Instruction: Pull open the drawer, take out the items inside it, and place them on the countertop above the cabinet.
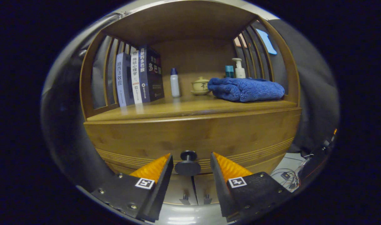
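Straight ahead of my gripper sits the drawer, its wooden front closed, so whatever lies inside is hidden from me. I count one round dark knob on it, sitting between my two fingers; they are spread wide apart on either side of the knob, and I see a gap on each side, neither finger touching it.

Above the drawer runs the countertop. On it I count three upright books leaning together at the left, one slim white bottle with a dark cap beside them, one small lidded ceramic pot on a saucer, and one folded blue towel at the right. Behind the towel I make out one pump bottle and one teal-capped container, both partly hidden by the towel.

Below the drawer I see two cabinet doors, each with a small handle, mostly blocked by my fingers. Loose cables lie on the floor to the right, hard to make out.
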`<move>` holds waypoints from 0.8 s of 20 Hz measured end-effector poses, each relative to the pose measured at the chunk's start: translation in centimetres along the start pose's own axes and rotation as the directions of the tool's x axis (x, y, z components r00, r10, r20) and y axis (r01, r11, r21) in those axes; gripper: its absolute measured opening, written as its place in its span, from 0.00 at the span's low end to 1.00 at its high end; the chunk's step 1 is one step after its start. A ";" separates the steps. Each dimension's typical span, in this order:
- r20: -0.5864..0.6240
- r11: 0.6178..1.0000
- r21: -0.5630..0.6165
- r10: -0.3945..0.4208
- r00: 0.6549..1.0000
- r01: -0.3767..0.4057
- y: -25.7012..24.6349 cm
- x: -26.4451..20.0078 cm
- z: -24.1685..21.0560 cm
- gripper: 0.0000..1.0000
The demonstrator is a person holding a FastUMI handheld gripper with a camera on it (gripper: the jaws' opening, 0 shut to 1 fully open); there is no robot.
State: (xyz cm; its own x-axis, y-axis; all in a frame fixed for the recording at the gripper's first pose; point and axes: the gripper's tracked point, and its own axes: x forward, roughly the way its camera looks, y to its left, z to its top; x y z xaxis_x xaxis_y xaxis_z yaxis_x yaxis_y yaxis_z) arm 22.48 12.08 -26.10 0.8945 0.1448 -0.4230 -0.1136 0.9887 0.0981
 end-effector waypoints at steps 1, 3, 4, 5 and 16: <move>-0.003 1.000 -0.005 -0.002 1.000 0.002 0.2 0.3 -0.3 0.66; -0.037 0.999 -0.041 -0.016 0.999 0.015 0.2 1.1 -1.1 0.56; -0.073 0.998 -0.059 -0.025 0.997 0.020 0.2 1.5 -2.0 0.51; -0.062 0.997 -0.068 -0.027 0.998 0.022 0.2 1.4 -1.7 0.46; -0.104 0.998 -0.030 -0.066 0.992 0.063 0.0 -1.2 -2.6 0.28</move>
State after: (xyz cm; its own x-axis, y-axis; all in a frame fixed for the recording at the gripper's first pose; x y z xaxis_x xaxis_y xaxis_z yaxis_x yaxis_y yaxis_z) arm 20.30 12.01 -27.91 0.8504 0.0828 -0.5196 -0.0700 0.9966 0.0442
